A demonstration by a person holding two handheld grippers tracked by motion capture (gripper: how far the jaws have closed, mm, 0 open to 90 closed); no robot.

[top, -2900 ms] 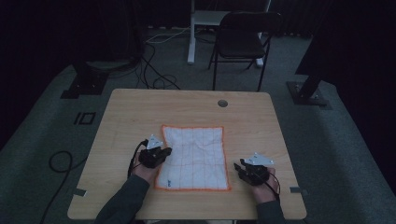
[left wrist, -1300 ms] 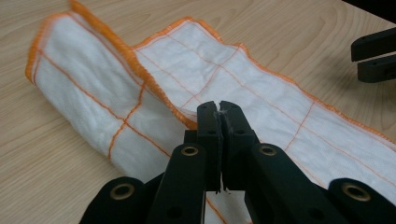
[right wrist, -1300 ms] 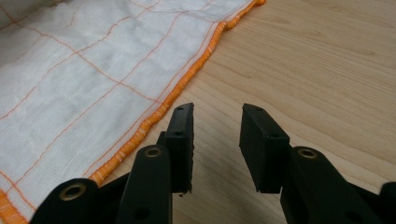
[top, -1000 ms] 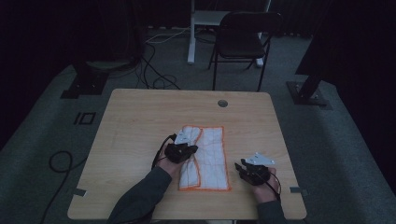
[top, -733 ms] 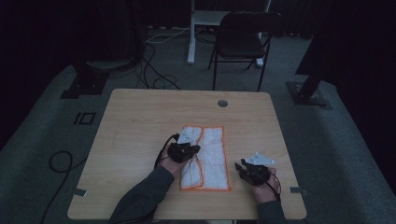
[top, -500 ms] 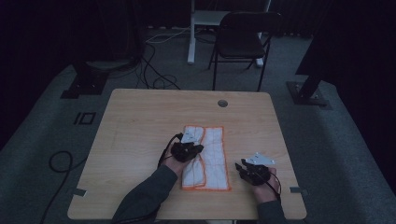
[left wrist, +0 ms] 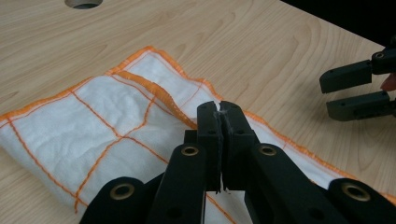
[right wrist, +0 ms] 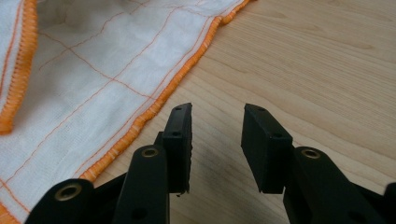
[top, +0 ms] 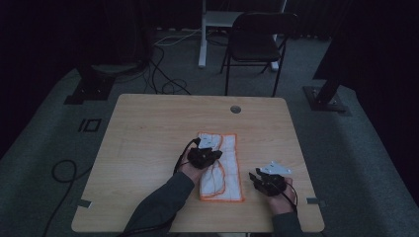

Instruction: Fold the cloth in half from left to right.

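Cloth folded over in half — left gripper clenched on the carried edge.

Some seconds ago the cloth (top: pixel 221 165) lay flat and square on the surface (top: pixel 148 128); the left gripper (top: pixel 207 154) has since drawn its left edge across to the right, so it now lies as a narrow doubled strip, and the first fold looks about done. The left gripper view shows what the high view cannot — the jaws pressed together on a thin sliver of fabric above the folded layer. The right gripper (right wrist: pixel 215 140) rests with jaws apart, grasping nothing, just beside the cloth's orange hem (right wrist: pixel 182 77).
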